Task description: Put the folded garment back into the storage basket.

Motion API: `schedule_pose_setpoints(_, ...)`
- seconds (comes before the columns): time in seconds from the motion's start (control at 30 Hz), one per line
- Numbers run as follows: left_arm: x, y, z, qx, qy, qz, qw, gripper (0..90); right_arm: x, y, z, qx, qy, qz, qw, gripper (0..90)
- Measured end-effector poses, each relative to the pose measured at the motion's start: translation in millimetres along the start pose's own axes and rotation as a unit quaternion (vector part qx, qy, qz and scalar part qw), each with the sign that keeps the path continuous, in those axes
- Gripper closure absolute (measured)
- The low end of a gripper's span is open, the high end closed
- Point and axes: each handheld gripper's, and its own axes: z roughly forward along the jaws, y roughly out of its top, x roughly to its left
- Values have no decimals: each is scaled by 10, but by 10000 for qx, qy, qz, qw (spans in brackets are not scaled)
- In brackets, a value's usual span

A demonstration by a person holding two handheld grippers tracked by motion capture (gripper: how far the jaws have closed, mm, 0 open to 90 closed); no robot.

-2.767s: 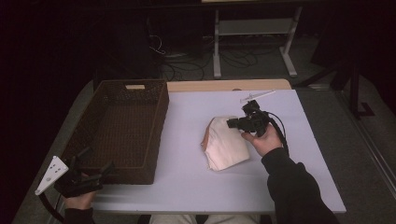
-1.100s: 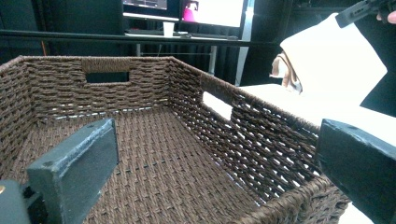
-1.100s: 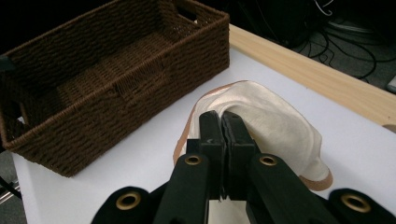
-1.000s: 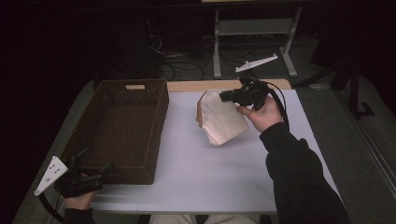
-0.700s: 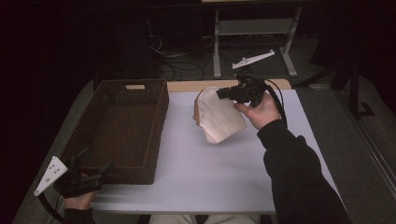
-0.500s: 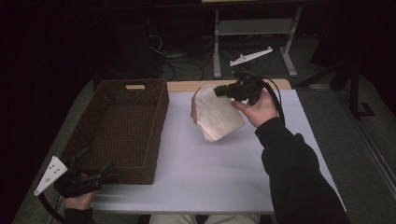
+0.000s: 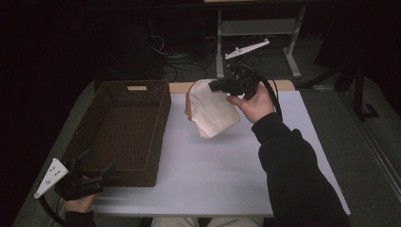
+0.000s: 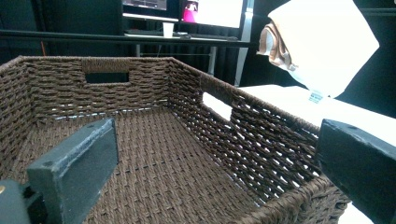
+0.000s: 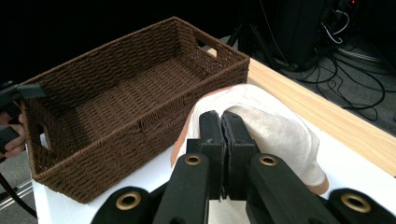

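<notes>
Right gripper (image 7: 215, 86) clamped shut on folded cloth (image 7: 211, 113), lifted higher and nearer wicker basket (image 7: 120, 127) than before, clear of table (image 7: 213, 165); left gripper (image 7: 97, 171) unmoved at basket's near corner, jaws spread, empty.

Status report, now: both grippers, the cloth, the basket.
Right gripper shut on folded cloth, lifted off table. Left gripper open, at wicker basket's near corner. Basket empty.

My right hand (image 7: 255, 101) is raised over the far side of the table, its gripper (image 7: 213, 85) pinched closed on a folded cloth (image 7: 211, 112). My left hand (image 7: 79, 204) rests at the near left corner, its gripper (image 7: 97, 162) with jaws spread wide.
</notes>
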Motion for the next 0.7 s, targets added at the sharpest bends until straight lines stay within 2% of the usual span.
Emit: schedule_pose_setpoints(0.7,-1,0,-2,-3,-8,-9,10000,0,171,317,140,-132,251,-145,9995,870)
